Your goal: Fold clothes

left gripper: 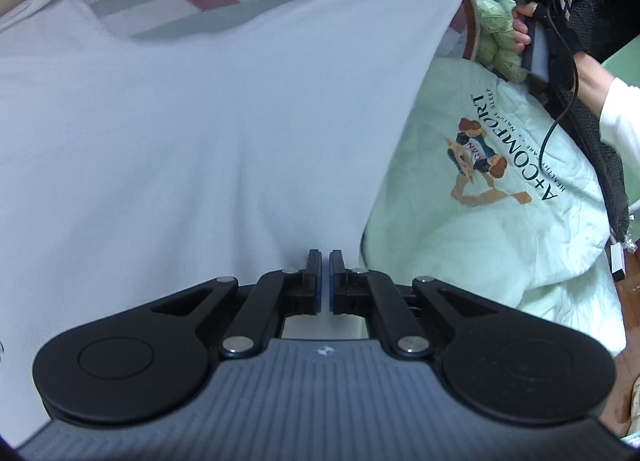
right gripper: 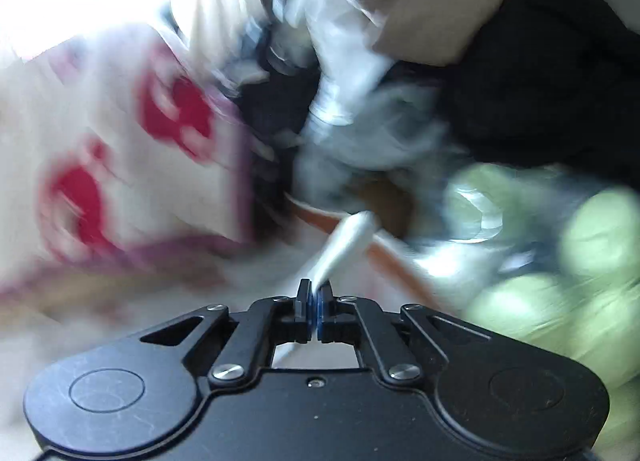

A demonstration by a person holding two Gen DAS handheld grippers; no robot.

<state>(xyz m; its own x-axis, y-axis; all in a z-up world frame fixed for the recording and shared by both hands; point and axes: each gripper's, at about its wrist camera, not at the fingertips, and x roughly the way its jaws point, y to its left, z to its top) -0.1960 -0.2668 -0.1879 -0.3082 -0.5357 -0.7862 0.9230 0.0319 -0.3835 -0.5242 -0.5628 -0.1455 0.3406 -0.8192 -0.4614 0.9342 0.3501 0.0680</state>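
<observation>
Ahead of the left gripper point(left gripper: 325, 261), clenched on its near edge, the white garment point(left gripper: 200, 121) hangs spread over the bed, light and limp, best held by corners; its lower hem is hidden. From the right wrist, heavy blur; the right gripper point(right gripper: 316, 291) pinches a corner

The pale green quilt point(left gripper: 500, 229) carries a print reading "A+COMFORT" in large dark letters, with a smaller line beside it that seems to read "HEALTHY CARE, NATURE SLEEP". The lettering lies sideways in the left wrist view, next to a bear picture point(left gripper: 476, 157). Nothing is legible in the blurred right wrist view.
</observation>
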